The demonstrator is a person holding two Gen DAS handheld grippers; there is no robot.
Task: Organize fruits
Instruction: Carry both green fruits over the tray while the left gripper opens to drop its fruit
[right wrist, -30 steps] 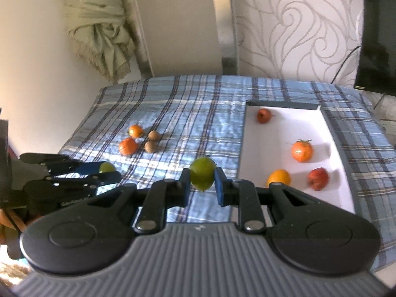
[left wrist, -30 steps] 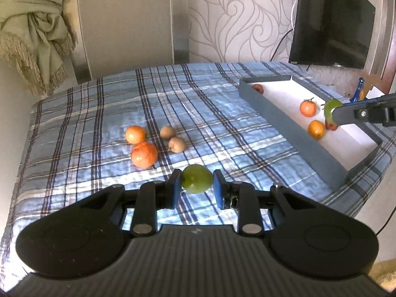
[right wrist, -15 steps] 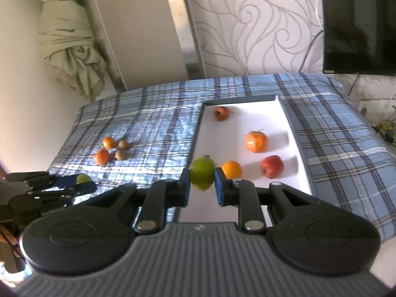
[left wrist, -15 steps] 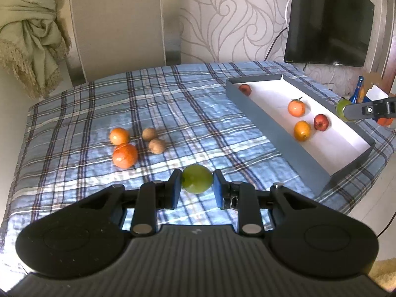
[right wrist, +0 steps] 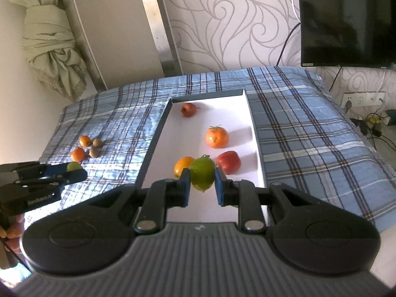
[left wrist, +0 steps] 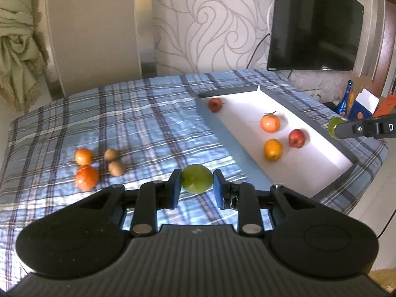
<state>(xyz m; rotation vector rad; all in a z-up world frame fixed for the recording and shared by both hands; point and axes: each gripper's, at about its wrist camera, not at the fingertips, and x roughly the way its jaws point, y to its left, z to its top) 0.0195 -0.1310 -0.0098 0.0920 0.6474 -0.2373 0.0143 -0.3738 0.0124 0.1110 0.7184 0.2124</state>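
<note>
My left gripper point(left wrist: 197, 185) is shut on a green lime point(left wrist: 196, 178) above the plaid bedspread, left of the grey tray point(left wrist: 227, 136). My right gripper point(right wrist: 202, 184) is shut on a second green lime point(right wrist: 202, 173) over the near end of the white-floored tray point(right wrist: 250, 113). Inside the tray lie a tangerine point(right wrist: 216, 137), a red apple point(right wrist: 229, 162), an orange fruit point(right wrist: 182, 167) and a dark red fruit point(right wrist: 188, 109). Two oranges point(left wrist: 86, 177) and two kiwis point(left wrist: 116, 168) rest on the bedspread at the left.
The bed point(left wrist: 148, 113) carries everything; its right edge drops off beyond the tray. A television point(left wrist: 314, 24) hangs on the patterned wall behind. A knotted curtain point(right wrist: 54, 57) hangs at the far left. Boxes and a blue bottle point(left wrist: 345, 96) stand by the right.
Both grippers moved to the right, each still holding its lime. The right gripper went from beside the tray to over its near end.
</note>
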